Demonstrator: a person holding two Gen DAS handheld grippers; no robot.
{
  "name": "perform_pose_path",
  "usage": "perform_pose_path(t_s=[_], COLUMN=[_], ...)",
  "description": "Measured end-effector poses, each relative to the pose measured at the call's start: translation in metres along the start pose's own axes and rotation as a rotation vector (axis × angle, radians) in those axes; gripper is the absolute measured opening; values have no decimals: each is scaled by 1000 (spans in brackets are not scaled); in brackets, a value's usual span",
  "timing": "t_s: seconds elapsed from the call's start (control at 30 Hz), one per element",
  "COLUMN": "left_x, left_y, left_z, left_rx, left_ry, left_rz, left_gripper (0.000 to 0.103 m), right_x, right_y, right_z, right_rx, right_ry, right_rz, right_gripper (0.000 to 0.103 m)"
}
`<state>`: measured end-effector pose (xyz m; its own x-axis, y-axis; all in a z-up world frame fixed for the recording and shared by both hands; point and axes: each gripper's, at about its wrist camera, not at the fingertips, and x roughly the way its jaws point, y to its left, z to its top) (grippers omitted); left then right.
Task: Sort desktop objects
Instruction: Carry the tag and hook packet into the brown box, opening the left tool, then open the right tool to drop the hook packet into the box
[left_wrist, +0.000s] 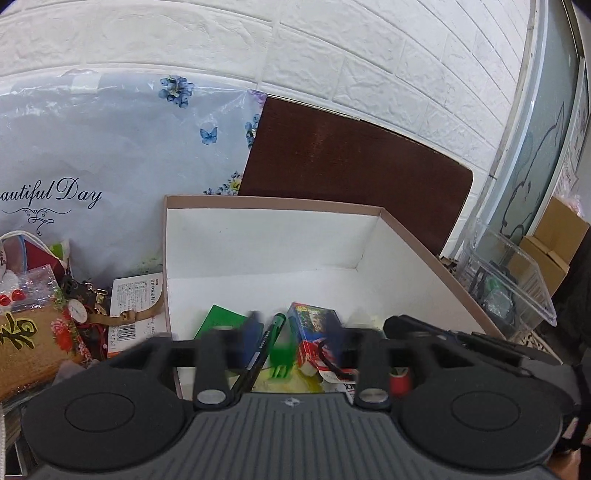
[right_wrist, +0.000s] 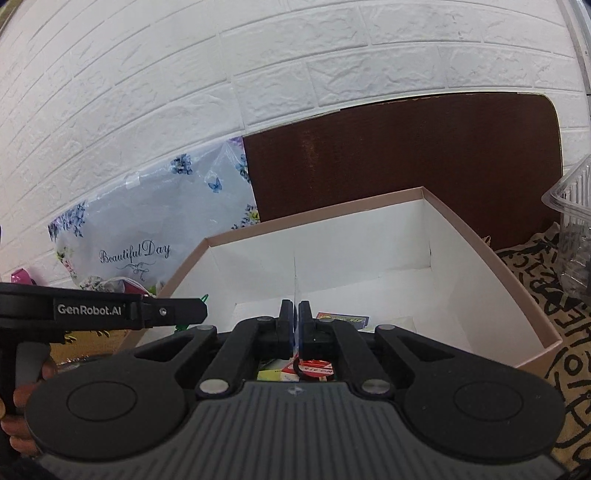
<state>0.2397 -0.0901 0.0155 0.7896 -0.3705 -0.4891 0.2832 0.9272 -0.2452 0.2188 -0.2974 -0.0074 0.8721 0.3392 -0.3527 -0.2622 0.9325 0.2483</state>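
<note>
A white cardboard box with a pink rim (left_wrist: 273, 201) (right_wrist: 491, 254) holds sorted items: a green packet (left_wrist: 218, 319), a black pen (left_wrist: 264, 345), a blue and red carton (left_wrist: 314, 334) and a green clip (left_wrist: 282, 360). My left gripper (left_wrist: 284, 332) hovers over the box's near end, fingers wide apart and blurred, nothing between them. My right gripper (right_wrist: 295, 317) is over the same box, its fingers pressed together with nothing visible between them. The left gripper's body (right_wrist: 103, 310) shows at the left of the right wrist view.
A plastic bag printed "Beautiful Day" (left_wrist: 92, 166) leans on the white brick wall. Loose clutter, a watch (left_wrist: 77, 309) and a woven mat (left_wrist: 33, 343), lies left of the box. A clear plastic tub (left_wrist: 517, 273) stands right of it. Brown tabletop (left_wrist: 351, 155) behind.
</note>
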Motion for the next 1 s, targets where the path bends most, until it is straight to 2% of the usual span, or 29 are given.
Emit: perform_pose_path(t_s=[0.03, 0.07, 0.1, 0.2, 0.3, 0.67, 0.87, 0.93, 1.0], left_x=[-2, -5, -7, -8, -8, -15, -24, -28, -33], left_y=[1, 1, 0, -1, -1, -2, -5, -5, -6], left_z=[-1, -1, -1, 0, -1, -4, -7, -8, -9], left_rx=[-5, -1, 10, 21, 14, 15, 23, 22, 22], left_ry=[-20, -43, -58, -54, -39, -34, -35, -37, -41], left_rz=[4, 9, 13, 22, 27, 28, 33, 32, 33], left_gripper=[83, 92, 94, 97, 100, 100, 100, 100, 100], right_x=[3, 4, 5, 1, -1, -5, -13, -16, -19], right_y=[1, 3, 4, 10, 15, 20, 21, 22, 24], right_z=[0, 0, -1, -3, -2, -4, -3, -4, -4], right_rx=[-19, -38, -58, -117, -137, -144, -132, -136, -140], right_ry=[7, 10, 8, -26, -50, -54, -66, -68, -74], right_rz=[-14, -26, -38, -82, -81, -101, -102, -105, -108], right_gripper=[10, 27, 46, 68, 87, 95, 96, 101, 101])
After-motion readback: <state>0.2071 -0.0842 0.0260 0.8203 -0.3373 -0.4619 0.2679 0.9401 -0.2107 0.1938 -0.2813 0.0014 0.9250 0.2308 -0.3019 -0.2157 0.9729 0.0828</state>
